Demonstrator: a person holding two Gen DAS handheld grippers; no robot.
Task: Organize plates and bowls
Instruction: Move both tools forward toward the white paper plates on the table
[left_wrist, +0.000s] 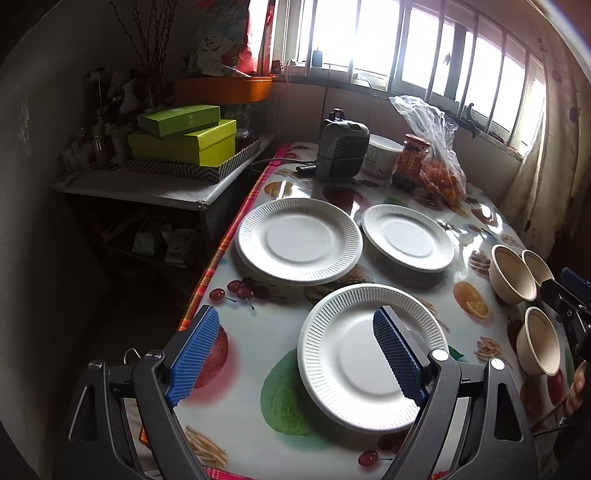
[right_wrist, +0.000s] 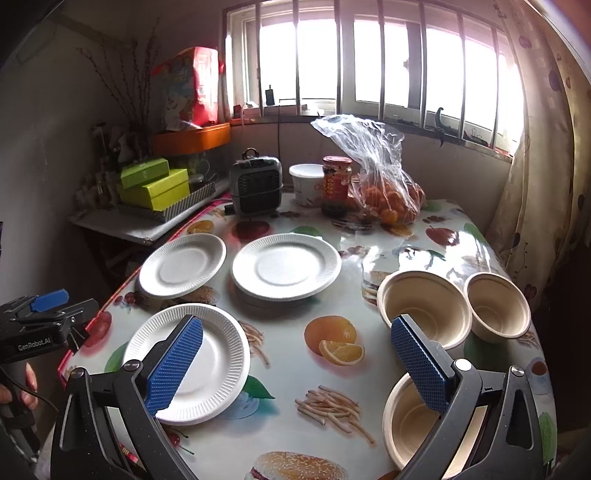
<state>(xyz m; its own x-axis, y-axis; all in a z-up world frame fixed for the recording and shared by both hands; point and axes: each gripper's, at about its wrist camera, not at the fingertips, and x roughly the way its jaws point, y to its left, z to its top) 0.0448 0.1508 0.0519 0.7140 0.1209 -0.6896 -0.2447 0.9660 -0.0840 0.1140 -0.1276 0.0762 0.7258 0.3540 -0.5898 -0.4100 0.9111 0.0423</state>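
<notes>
Three white paper plates lie on the fruit-print table: a near plate (left_wrist: 354, 365) (right_wrist: 210, 362), a far left plate (left_wrist: 299, 240) (right_wrist: 183, 266) and a far middle plate (left_wrist: 408, 236) (right_wrist: 286, 266) that rests on a stack. Three beige bowls stand at the right: a large one (right_wrist: 424, 306) (left_wrist: 513, 273), a smaller one (right_wrist: 496, 304) (left_wrist: 537, 262) and a near one (right_wrist: 413, 421) (left_wrist: 539, 339). My left gripper (left_wrist: 295, 354) is open and empty above the near plate's left edge. My right gripper (right_wrist: 295, 365) is open and empty between the near plate and the near bowl.
At the table's back stand a small grey heater (right_wrist: 255, 184), a white tub (right_wrist: 306, 182), a red jar (right_wrist: 336, 182) and a plastic bag of oranges (right_wrist: 388, 192). Green boxes (left_wrist: 184, 140) sit on a side shelf left of the table. A curtain (right_wrist: 535, 206) hangs at the right.
</notes>
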